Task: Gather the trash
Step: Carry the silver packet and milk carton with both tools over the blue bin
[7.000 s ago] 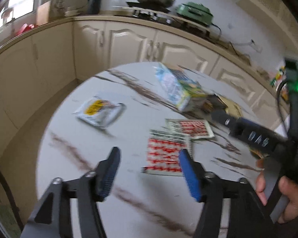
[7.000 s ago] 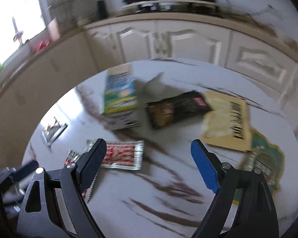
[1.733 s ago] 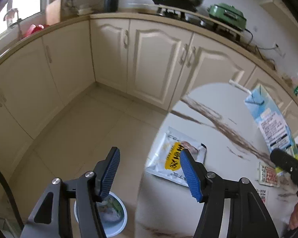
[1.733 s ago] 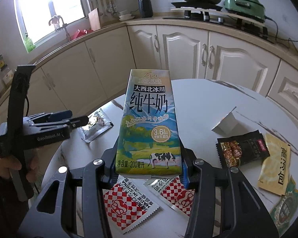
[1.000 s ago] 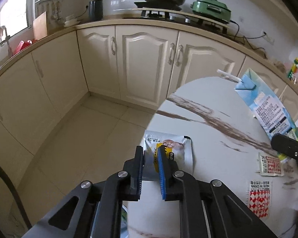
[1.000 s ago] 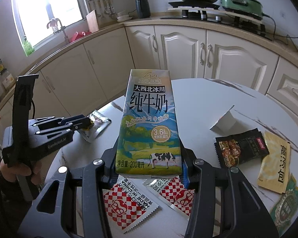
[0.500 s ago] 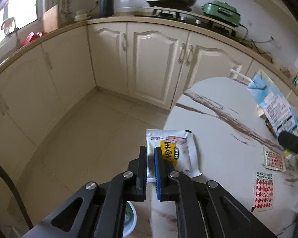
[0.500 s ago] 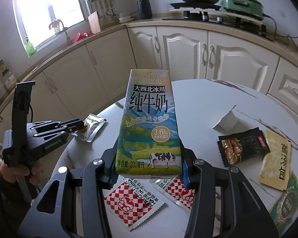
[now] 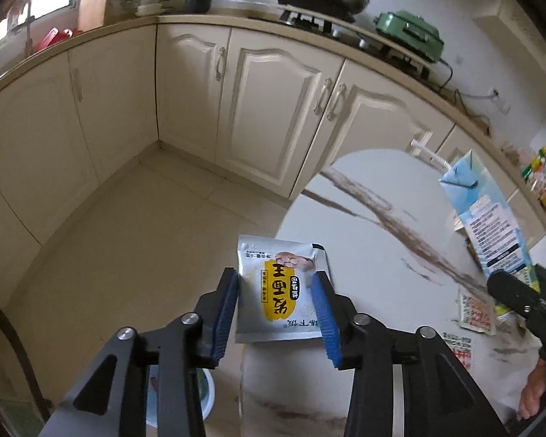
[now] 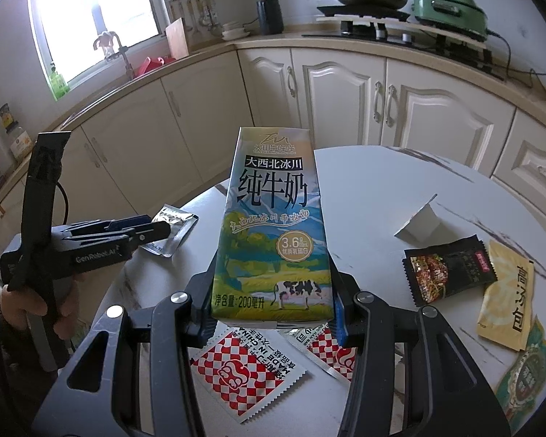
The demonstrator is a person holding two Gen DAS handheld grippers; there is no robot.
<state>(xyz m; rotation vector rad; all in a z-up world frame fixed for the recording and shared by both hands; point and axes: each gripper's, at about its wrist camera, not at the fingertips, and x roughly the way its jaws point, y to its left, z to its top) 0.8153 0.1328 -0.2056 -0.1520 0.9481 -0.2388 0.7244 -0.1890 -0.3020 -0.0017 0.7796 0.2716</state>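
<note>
My right gripper is shut on a tall milk carton, held upright above the round marble table. The carton and that gripper also show at the right of the left wrist view. A silver packet with a yellow label lies at the table's left edge and overhangs it. My left gripper hovers over the packet. Its jaws are opening, with the blue pads on either side of the packet and not pressing on it. In the right wrist view the left gripper sits at the packet.
A pale blue bin stands on the floor under the left gripper. Two red-checkered sachets, a black sachet, a yellow sachet, a green wrapper and a white torn piece lie on the table. Cream cabinets line the walls.
The left jaws, shut at the packet's near edge half a second ago, have parted. The packet now hangs further over the table edge. The right gripper and carton have not moved.
</note>
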